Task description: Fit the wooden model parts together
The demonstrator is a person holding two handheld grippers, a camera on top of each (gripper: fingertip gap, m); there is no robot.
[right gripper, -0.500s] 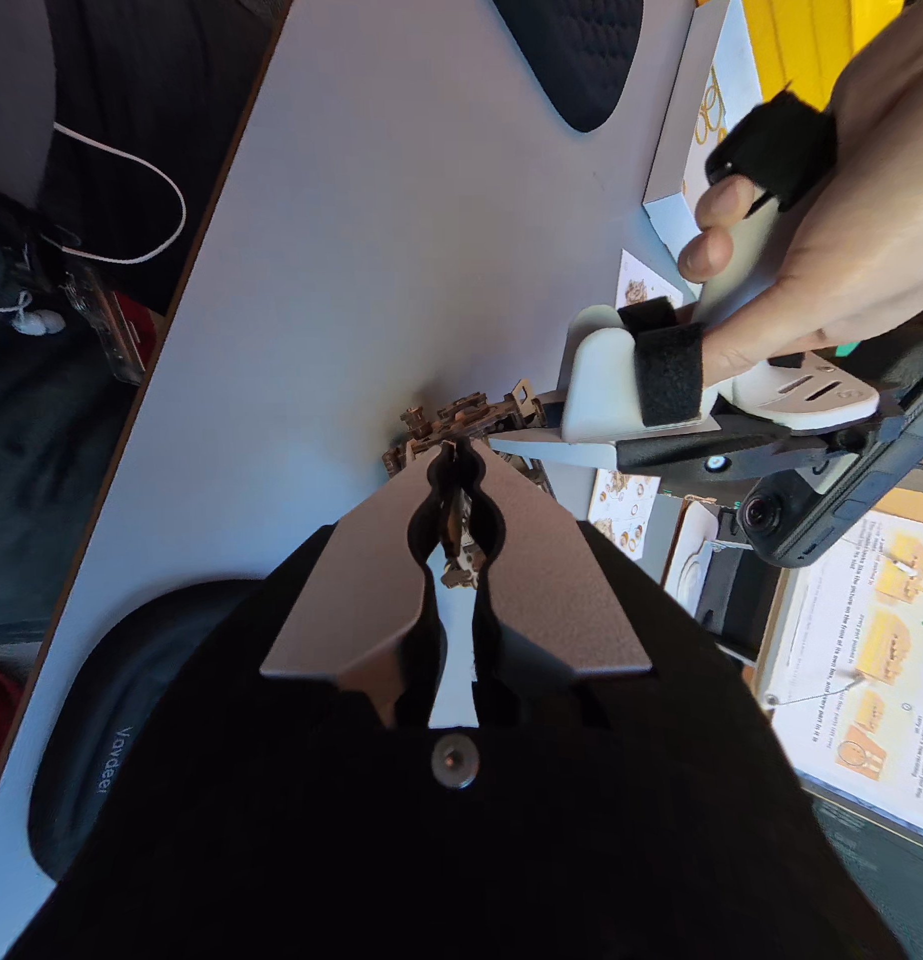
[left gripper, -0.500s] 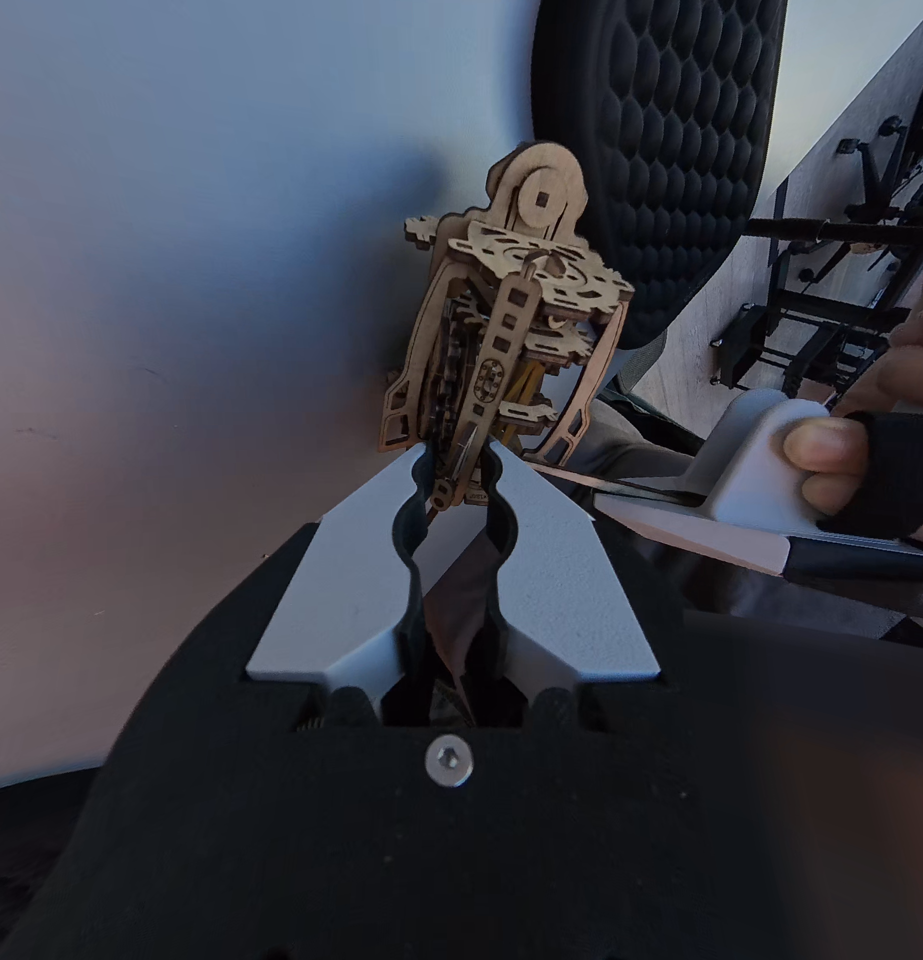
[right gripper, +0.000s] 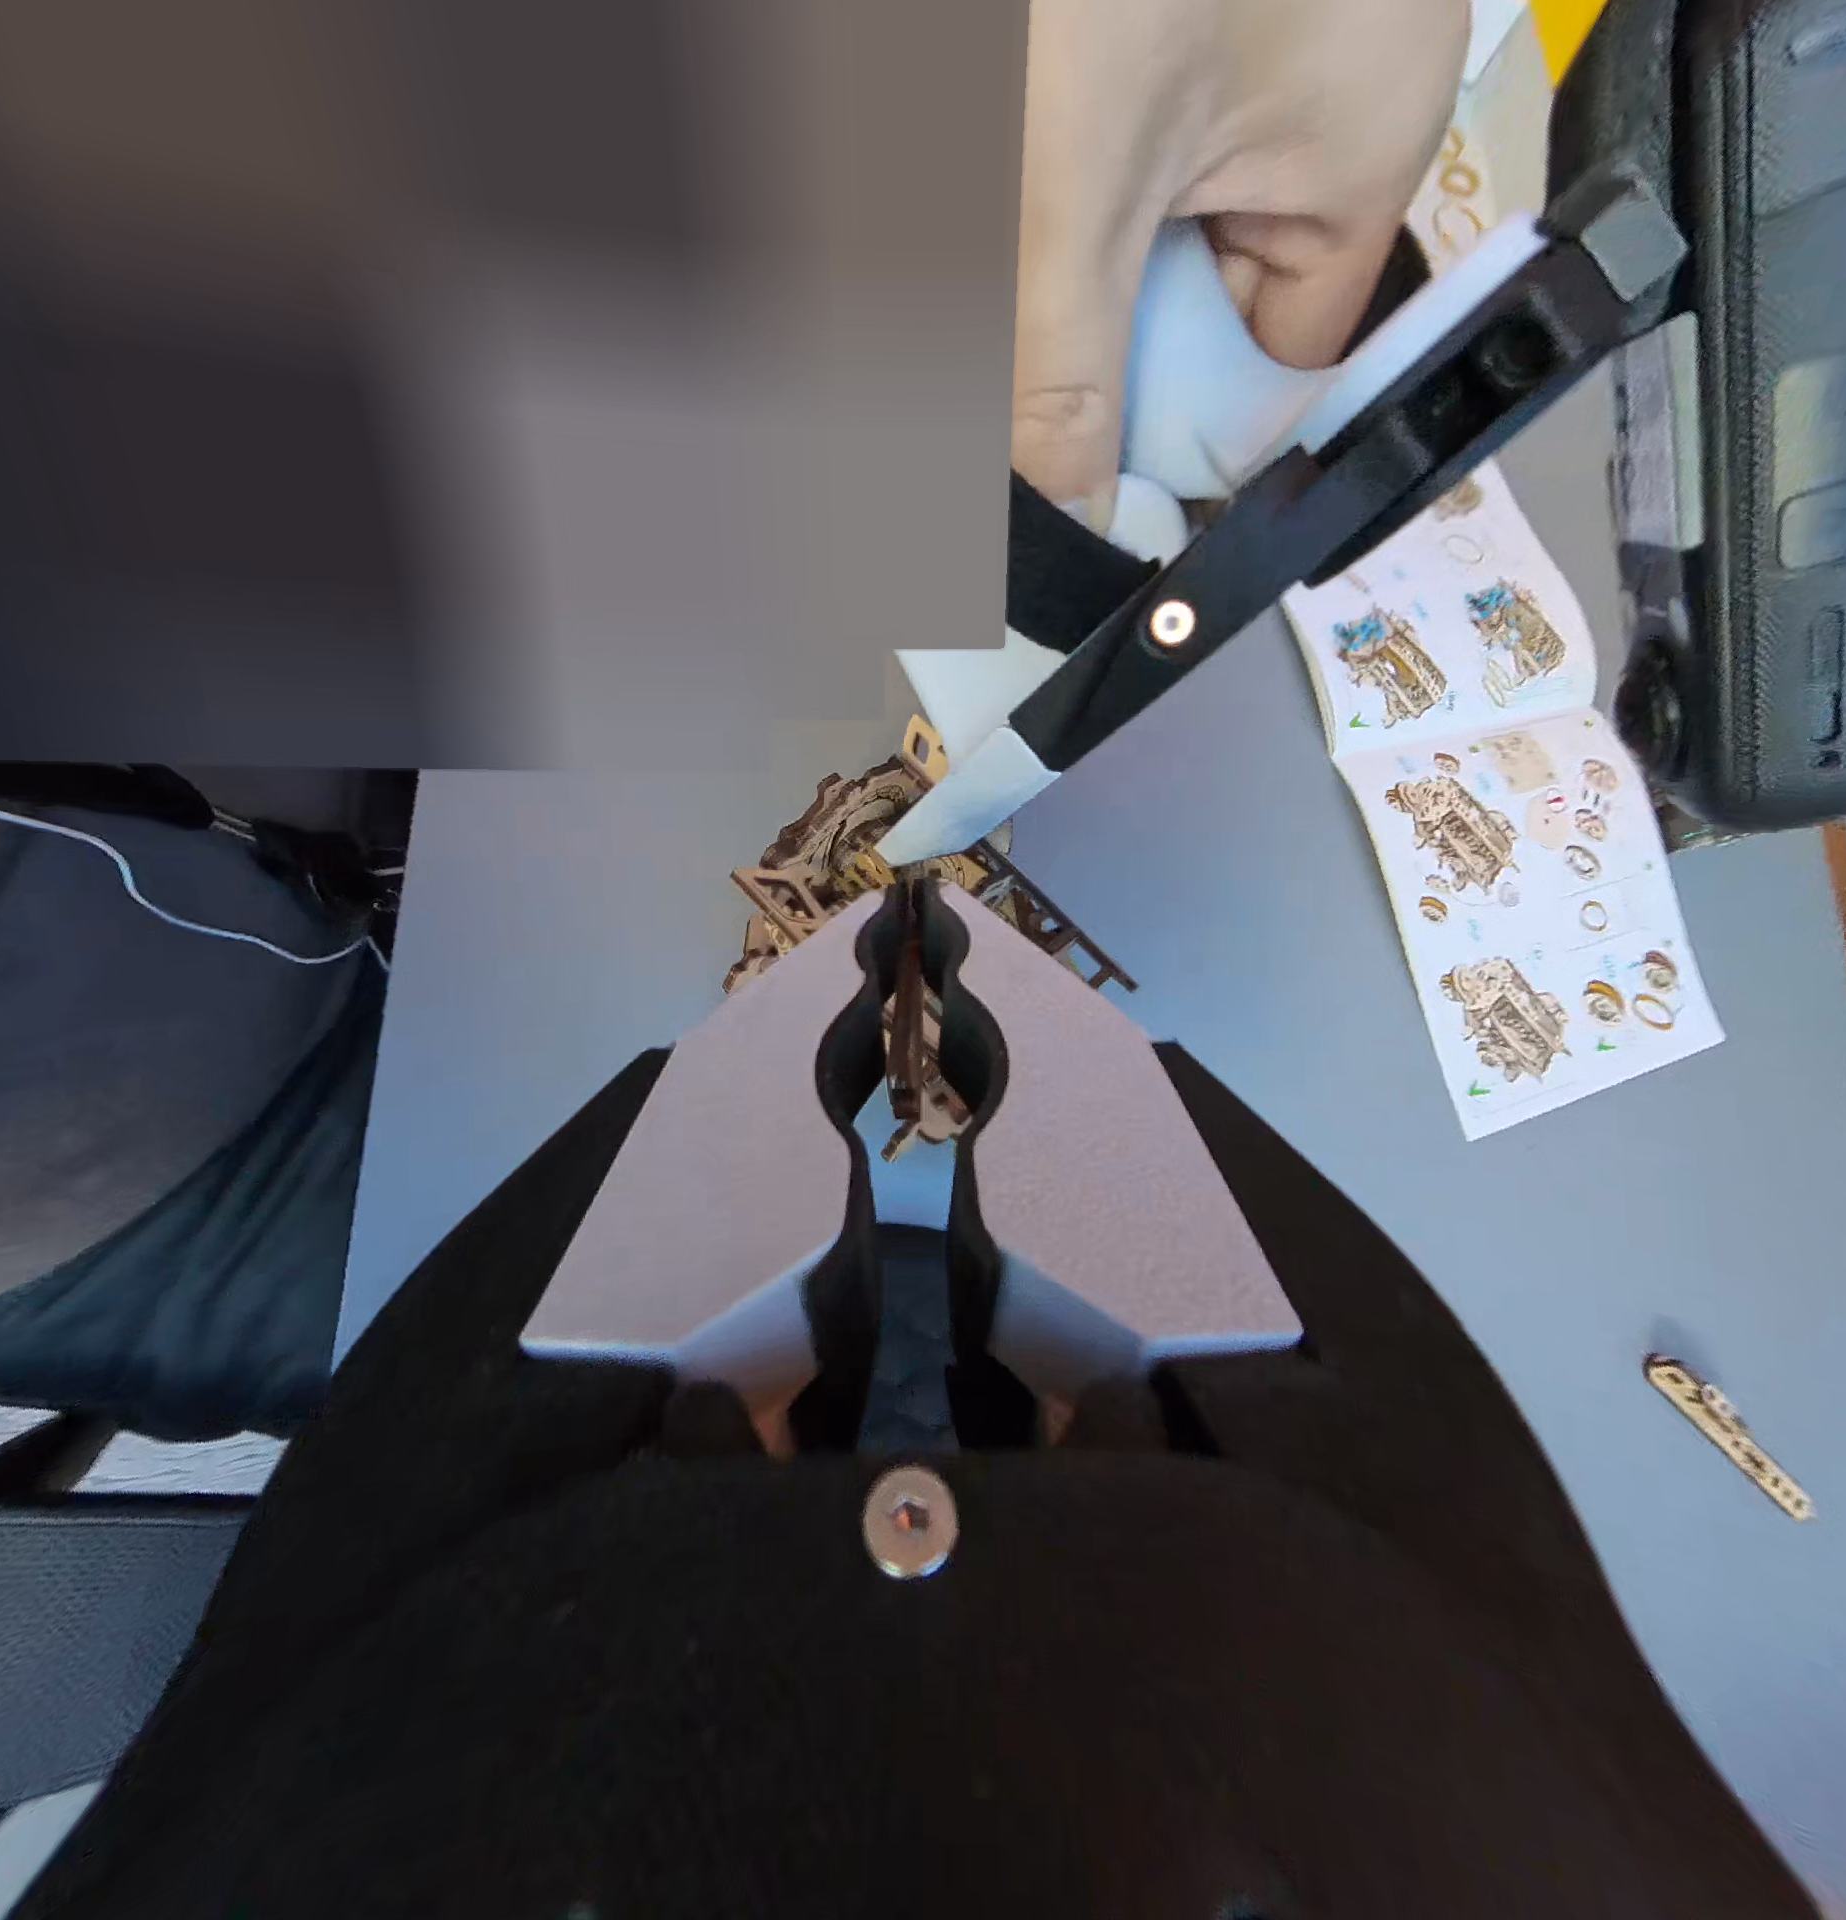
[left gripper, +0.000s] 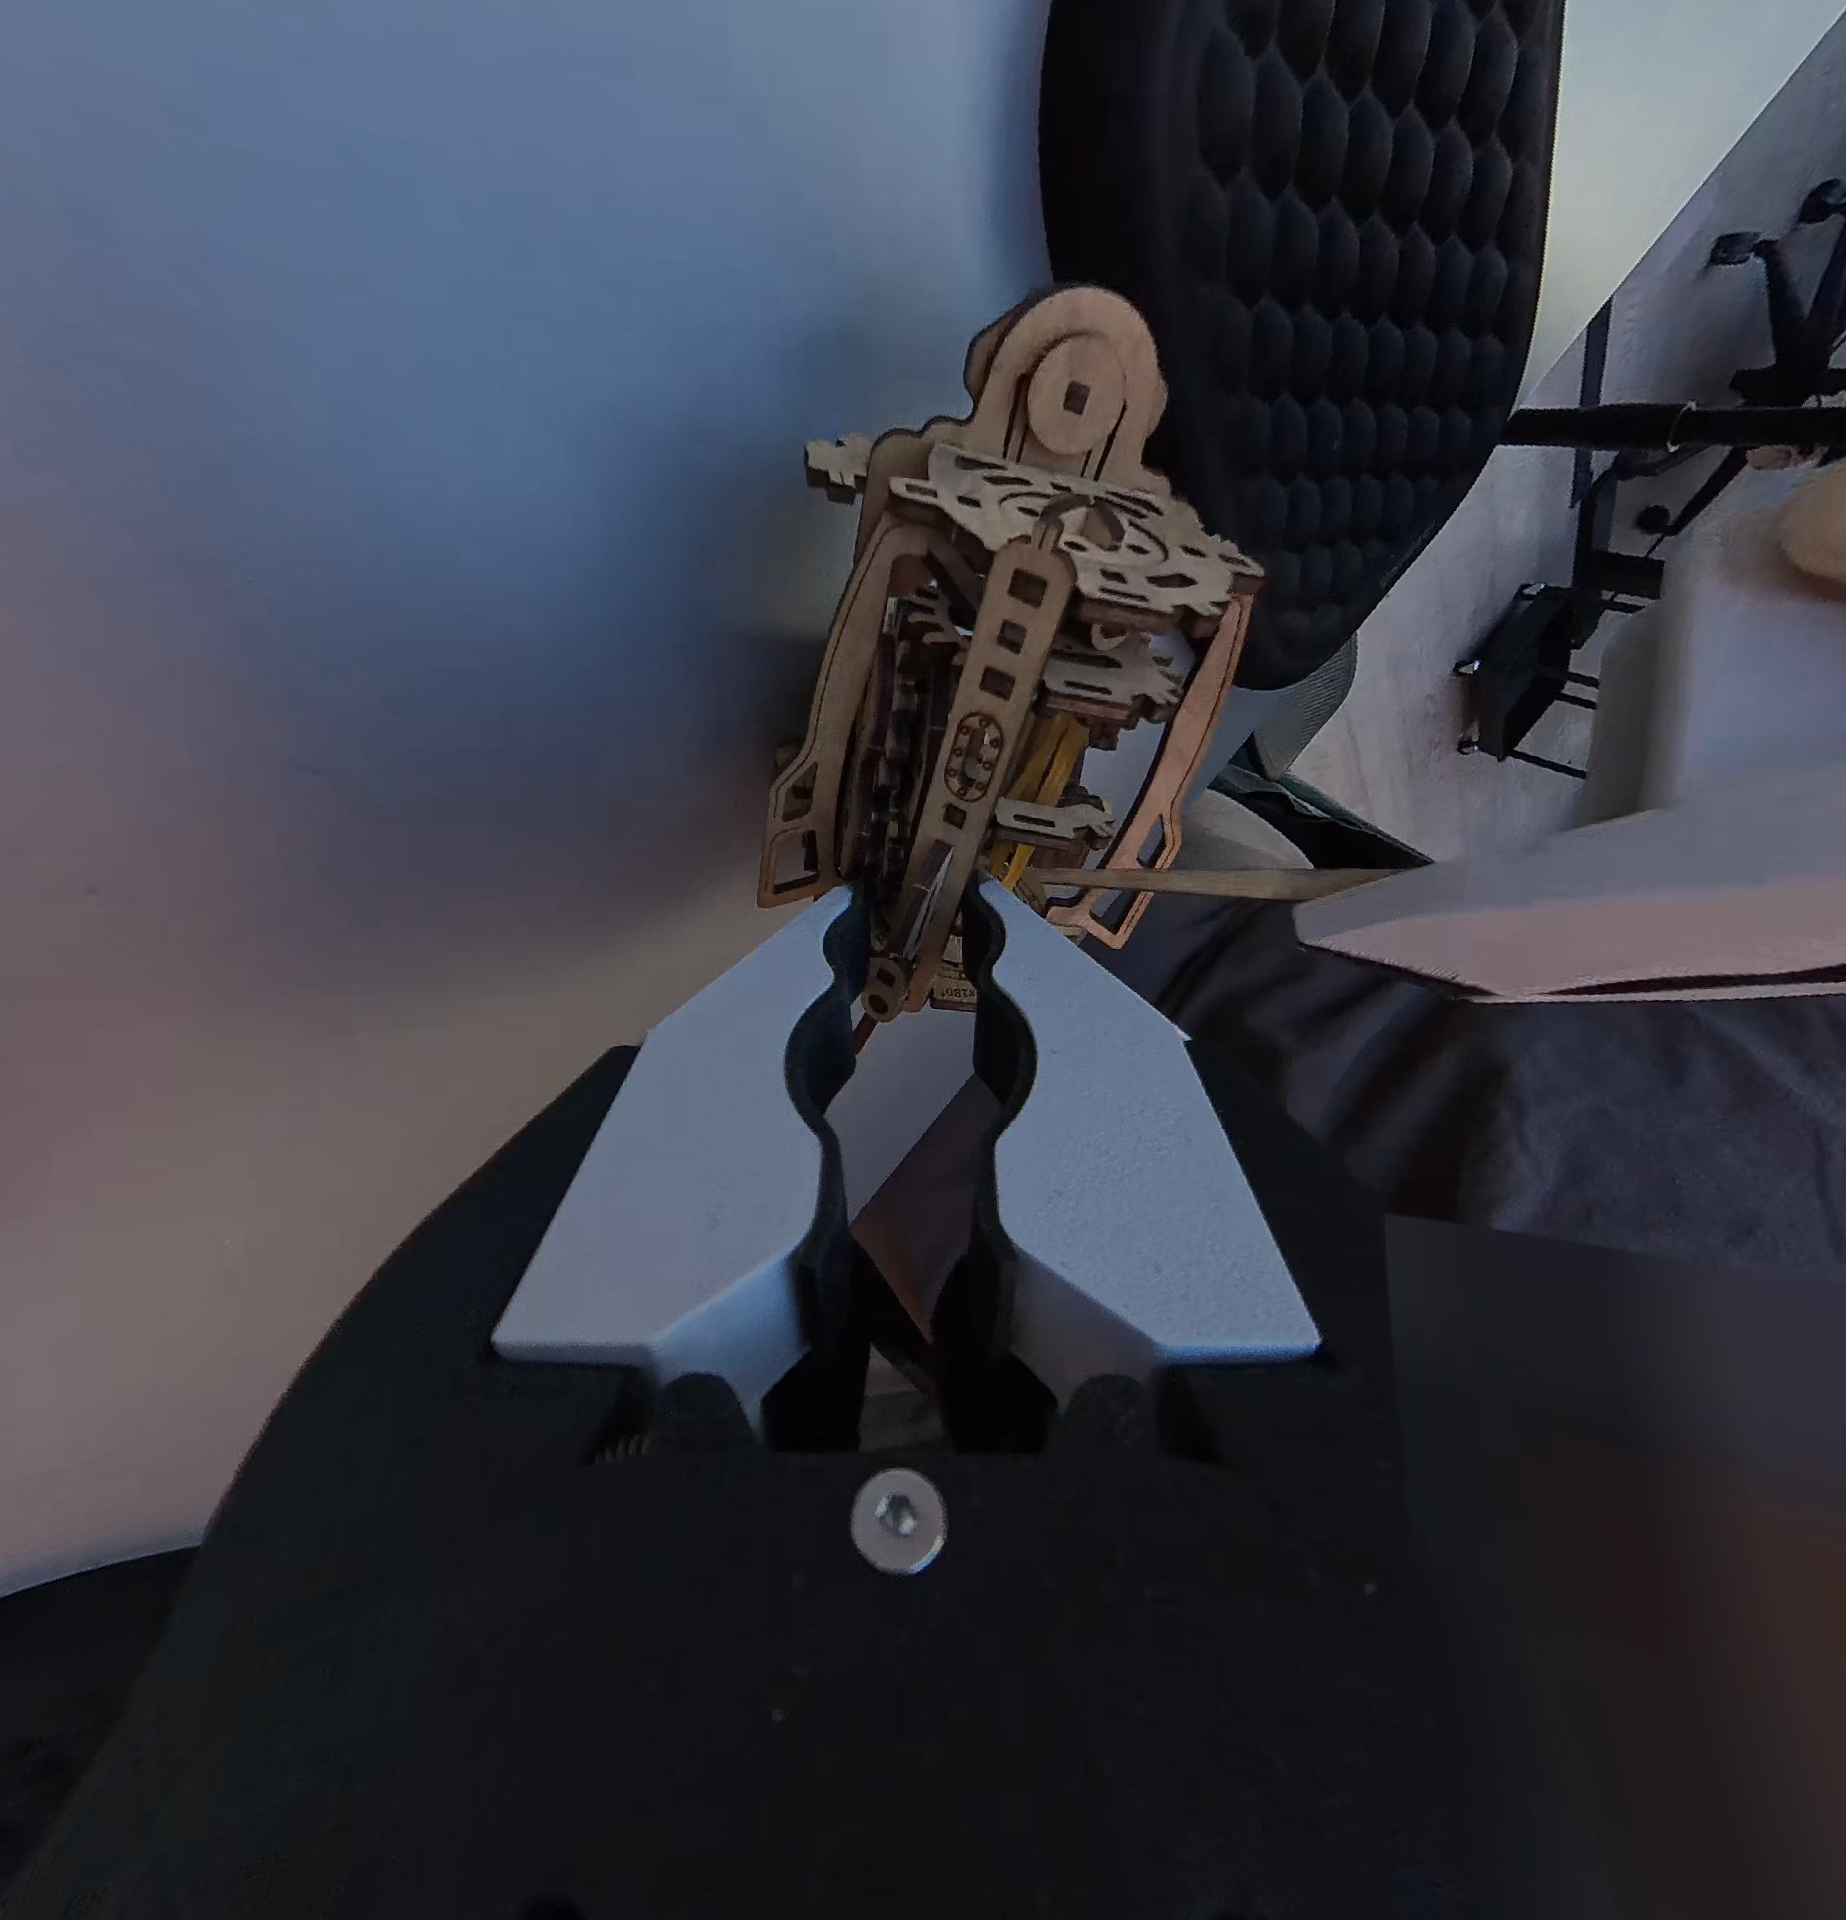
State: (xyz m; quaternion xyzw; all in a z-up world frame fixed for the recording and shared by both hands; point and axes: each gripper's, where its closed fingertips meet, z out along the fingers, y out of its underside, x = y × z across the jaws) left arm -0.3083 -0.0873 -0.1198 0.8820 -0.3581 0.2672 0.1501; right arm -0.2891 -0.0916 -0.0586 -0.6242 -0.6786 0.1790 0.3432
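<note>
While grey tabletop point(right gripper: 1314, 1299) fills background, instruction booklet point(right gripper: 1501, 883) lies open at right. Wooden model assembly point(left gripper: 1012, 665) up off table, lower end clamped between left gripper point(left gripper: 917, 920) pads, jaws narrowed onto it. Right gripper point(right gripper: 906, 914) nearly closed, pads pinching thin flat wooden strip point(left gripper: 1210, 883) edge-on, strip tip meeting model's base. Loose perforated wooden piece point(right gripper: 1729, 1439) lies on table, well apart at lower right.

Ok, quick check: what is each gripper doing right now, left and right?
Left gripper: closed on the wooden model, held upright.
Right gripper: closed on a thin wooden strip, tip at the model.
</note>
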